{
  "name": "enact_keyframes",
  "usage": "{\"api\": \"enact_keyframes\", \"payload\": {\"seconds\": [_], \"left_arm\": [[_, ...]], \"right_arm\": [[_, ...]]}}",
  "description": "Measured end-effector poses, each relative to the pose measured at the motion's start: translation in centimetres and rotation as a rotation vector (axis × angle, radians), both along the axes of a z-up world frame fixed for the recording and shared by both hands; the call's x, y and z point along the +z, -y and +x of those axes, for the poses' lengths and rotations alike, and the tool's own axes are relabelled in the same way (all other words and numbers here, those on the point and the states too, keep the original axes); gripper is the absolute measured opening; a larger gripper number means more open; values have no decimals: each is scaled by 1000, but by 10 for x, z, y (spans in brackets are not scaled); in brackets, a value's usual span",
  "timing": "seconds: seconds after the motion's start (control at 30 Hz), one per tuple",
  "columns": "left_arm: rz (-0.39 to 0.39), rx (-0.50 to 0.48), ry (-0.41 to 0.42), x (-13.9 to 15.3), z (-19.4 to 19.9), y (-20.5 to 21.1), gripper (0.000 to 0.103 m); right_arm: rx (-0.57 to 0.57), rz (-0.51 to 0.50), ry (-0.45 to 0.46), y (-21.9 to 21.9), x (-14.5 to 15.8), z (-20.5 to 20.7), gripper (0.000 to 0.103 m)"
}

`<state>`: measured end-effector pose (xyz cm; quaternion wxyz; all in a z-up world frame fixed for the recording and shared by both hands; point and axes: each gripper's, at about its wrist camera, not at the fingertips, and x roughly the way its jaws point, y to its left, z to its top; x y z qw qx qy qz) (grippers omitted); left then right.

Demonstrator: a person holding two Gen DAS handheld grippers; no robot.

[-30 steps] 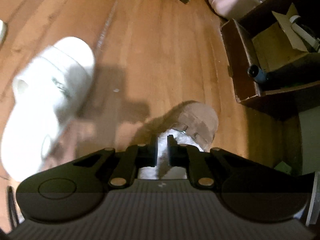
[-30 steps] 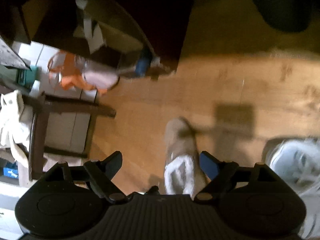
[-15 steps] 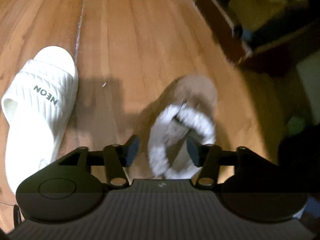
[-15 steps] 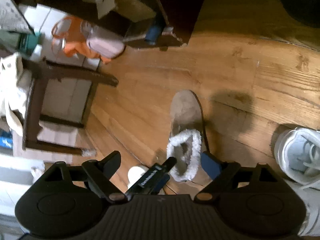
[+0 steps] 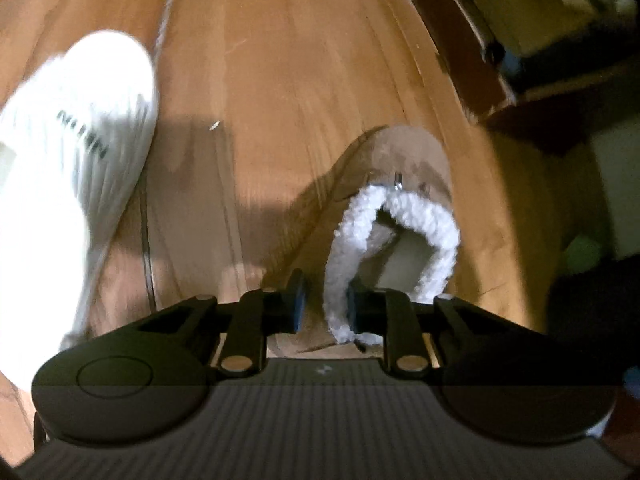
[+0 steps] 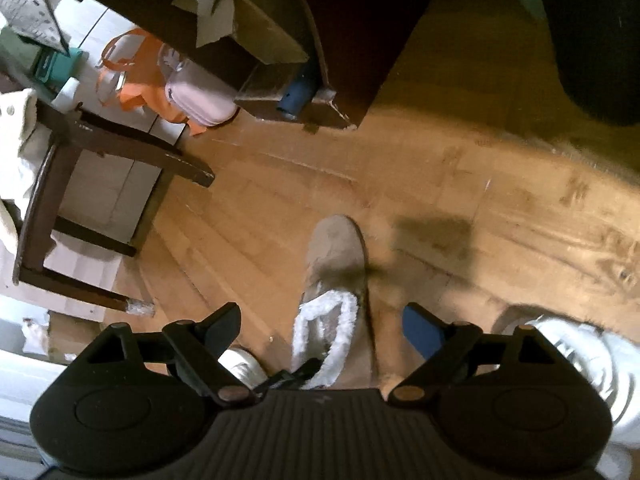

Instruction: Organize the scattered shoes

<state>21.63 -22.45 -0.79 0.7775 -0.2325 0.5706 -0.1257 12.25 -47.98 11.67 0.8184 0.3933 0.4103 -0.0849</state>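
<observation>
A tan slipper [image 5: 400,160] with a white fleece collar lies on the wooden floor [image 5: 300,60]. My left gripper [image 5: 325,308] is shut on the left wall of its collar near the heel, one finger outside and one inside. A white ribbed slide [image 5: 80,140] with dark lettering lies to the left, blurred. In the right wrist view the same tan slipper [image 6: 336,264] points away from me, and my right gripper [image 6: 322,312] hangs open above its collar, touching nothing. A white sneaker [image 6: 580,360] sits at the lower right.
Dark furniture with a cardboard box [image 5: 460,52] stands at the right. A dark wooden chair [image 6: 80,200] is at the left, with an orange bag [image 6: 132,80], a pink pouch [image 6: 200,104] and a blue-capped bottle [image 6: 296,96] beyond it.
My left gripper opened off the slipper half a second ago and has closed again, now on the collar's left wall. The right gripper stayed open and drifted slightly over the slipper.
</observation>
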Motion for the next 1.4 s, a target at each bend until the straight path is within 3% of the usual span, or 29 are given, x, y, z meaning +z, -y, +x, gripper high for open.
{"api": "enact_keyframes", "payload": {"seconds": [0.1,0.17,0.2,0.23,0.3,0.33,0.37,0.43,0.63,0.93,1.1,1.2,1.4], "left_arm": [[31,-58,10,-4,5,7,35],[74,-96,7,-8,9,17,53],[130,-130,-7,-13,12,27,68],[181,-161,-19,-18,14,37,76],[217,-163,0,-21,12,44,68],[215,-144,13,-23,10,44,40],[214,-127,26,-24,8,45,30],[217,-104,40,-25,5,42,22],[78,-95,83,-6,-14,8,16],[32,-45,114,23,-46,-48,17],[-21,11,150,56,-74,-99,16],[-46,94,174,82,-120,-151,16],[2,236,129,94,-205,-221,17]], "right_arm": [[19,-19,13,10,9,-4,89],[16,-33,16,15,13,-6,89],[14,-42,15,19,15,-8,89],[12,-52,13,24,17,-9,89],[-3,-60,7,32,19,-12,89],[-12,-63,3,35,20,-14,89],[-22,-67,-2,38,20,-15,89],[-31,-70,-7,39,19,-15,89],[-46,-75,-17,36,13,-12,89],[65,-64,-42,-16,-6,10,90],[154,-74,-58,-44,-11,17,90],[256,-44,-58,-68,-16,23,90],[530,15,-85,-143,-31,30,90]]}}
